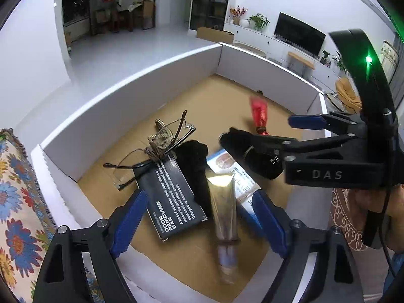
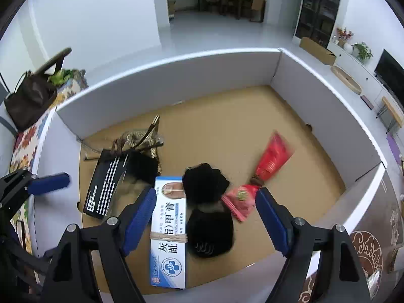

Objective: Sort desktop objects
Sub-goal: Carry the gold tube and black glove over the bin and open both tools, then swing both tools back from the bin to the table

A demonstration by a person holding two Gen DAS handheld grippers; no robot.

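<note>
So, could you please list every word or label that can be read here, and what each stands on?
"ODOR REMOVING BAR": black box; its smaller lines are too blurred to read.
"DAS": right gripper's black body.
"灰", "趾", "甲膏": blue-and-white box; its small print is unreadable.
Silver tube: blurred, no text readable.

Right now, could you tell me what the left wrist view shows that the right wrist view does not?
Only the left wrist view shows the blurred silver tube between the open left gripper. Only the right wrist view shows the pink packet and a brown bag outside the box. Both show the glasses, the black box, the blue-white carton and the red pouch.
</note>
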